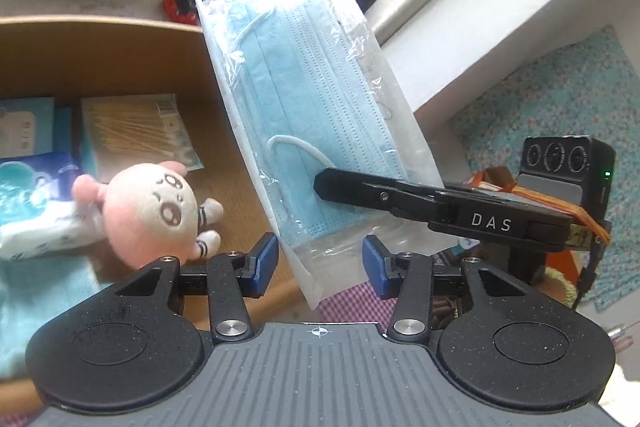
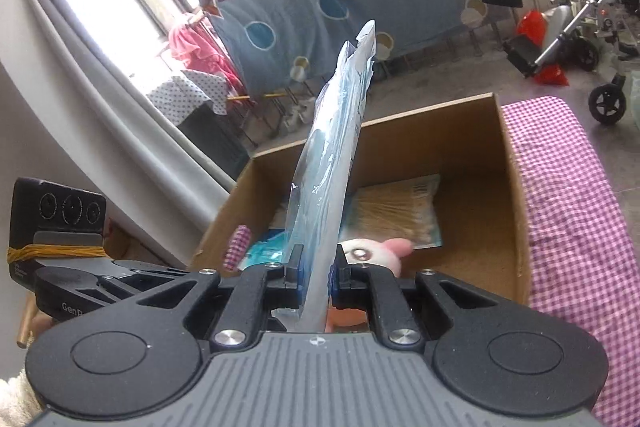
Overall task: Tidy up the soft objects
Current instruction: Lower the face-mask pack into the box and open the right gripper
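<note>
A clear pack of blue face masks (image 1: 316, 115) hangs upright over the open cardboard box (image 1: 100, 51). My right gripper (image 2: 316, 267) is shut on its lower part, and the pack (image 2: 336, 147) shows edge-on between the pads. In the left wrist view one black finger (image 1: 360, 193) of that gripper lies across the pack's face. My left gripper (image 1: 320, 263) is open. The pack's bottom corner hangs in its gap and the blue pads do not press on it. A pink plush toy (image 1: 152, 211) lies in the box.
The box (image 2: 516, 187) also holds a pack of cotton swabs (image 2: 396, 215), tissue packs (image 1: 24, 183) and a teal cloth (image 1: 24, 307). A pink checked cloth (image 2: 568, 207) covers the surface beside it. A white ledge (image 1: 500, 7) rises at the right, and a wheelchair (image 2: 580, 27) stands beyond.
</note>
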Demonstrator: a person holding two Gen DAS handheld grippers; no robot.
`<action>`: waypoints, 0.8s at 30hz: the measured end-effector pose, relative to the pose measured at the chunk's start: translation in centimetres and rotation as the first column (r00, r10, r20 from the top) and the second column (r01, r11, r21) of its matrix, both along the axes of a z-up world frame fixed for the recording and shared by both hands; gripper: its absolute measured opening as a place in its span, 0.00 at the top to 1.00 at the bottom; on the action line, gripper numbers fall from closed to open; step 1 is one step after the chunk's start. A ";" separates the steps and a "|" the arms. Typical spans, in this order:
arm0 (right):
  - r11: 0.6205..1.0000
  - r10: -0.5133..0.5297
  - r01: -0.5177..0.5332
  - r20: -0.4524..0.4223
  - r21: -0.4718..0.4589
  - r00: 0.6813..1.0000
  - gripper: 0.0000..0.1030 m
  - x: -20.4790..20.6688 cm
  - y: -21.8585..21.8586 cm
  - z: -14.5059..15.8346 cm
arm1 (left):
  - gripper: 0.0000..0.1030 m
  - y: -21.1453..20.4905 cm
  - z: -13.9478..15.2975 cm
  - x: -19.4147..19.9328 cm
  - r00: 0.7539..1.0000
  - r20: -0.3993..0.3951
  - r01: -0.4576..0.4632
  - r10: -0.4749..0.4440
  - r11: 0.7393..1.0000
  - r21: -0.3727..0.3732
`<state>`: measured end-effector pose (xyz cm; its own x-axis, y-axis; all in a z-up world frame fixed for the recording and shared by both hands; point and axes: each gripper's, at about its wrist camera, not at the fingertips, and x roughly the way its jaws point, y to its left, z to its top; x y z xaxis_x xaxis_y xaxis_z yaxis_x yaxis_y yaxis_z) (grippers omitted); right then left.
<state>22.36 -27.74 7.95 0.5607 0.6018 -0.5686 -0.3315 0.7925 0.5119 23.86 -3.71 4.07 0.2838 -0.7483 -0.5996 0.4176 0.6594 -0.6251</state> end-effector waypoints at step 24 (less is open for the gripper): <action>0.850 -0.044 0.116 0.149 -0.514 0.988 0.44 4.8 2.2 -0.4 | 0.41 -0.5 -2.8 3.7 0.998 -0.047 -0.036 0.039 0.997 0.062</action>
<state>27.18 -25.51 7.55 0.6825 0.1881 -0.7063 -0.2891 0.9570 -0.0245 27.61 -4.23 1.31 0.2804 -0.6995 -0.6573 0.3625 0.7113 -0.6022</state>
